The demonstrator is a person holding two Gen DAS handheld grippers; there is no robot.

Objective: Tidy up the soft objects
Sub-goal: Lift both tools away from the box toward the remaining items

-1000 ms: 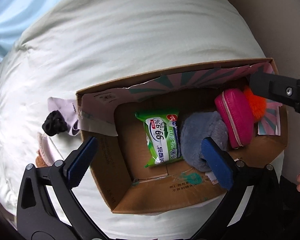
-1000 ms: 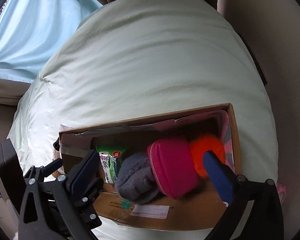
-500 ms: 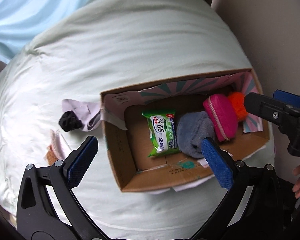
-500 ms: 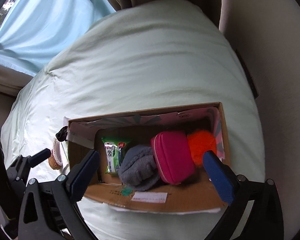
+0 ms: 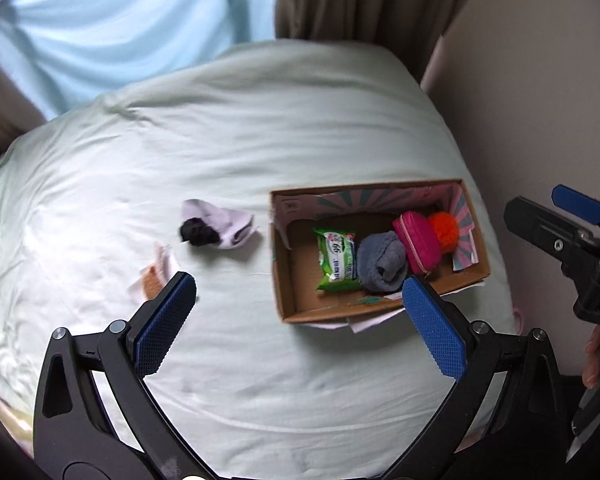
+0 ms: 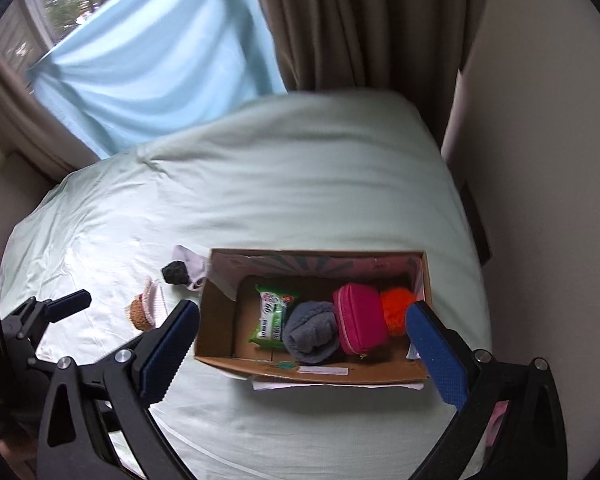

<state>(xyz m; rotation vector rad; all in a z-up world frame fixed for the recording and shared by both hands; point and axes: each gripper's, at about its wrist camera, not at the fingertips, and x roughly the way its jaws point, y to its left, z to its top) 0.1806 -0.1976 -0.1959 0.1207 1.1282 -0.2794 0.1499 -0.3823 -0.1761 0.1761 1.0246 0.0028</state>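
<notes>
An open cardboard box [image 5: 286, 280] [image 6: 216, 336] sits on a pale green bed. It holds a green wipes pack [image 5: 336, 260] [image 6: 272, 318], a grey sock roll [image 5: 380, 266] [image 6: 310, 332], a pink pouch [image 5: 416, 244] [image 6: 360, 318] and an orange pompom [image 5: 444, 230] [image 6: 396, 308]. Left of the box lie a black item [image 5: 198, 232] [image 6: 175, 272] on lilac cloth [image 5: 236, 226] and a pink-and-brown item [image 5: 156, 276] [image 6: 144, 306]. My left gripper [image 5: 300, 328] is open and empty above the bed. My right gripper [image 6: 302, 354] is open and empty above the box.
The bed [image 5: 220, 140] [image 6: 300, 180] meets a wall on the right. Blue and brown curtains [image 6: 320, 28] hang behind it. The right gripper also shows at the right edge of the left wrist view [image 5: 580, 248]. The left gripper shows at the left edge of the right wrist view [image 6: 40, 316].
Both grippers have pulled back and up from the box, so more of the bed and the curtains show. The box contents have not moved. Both grippers stay open.
</notes>
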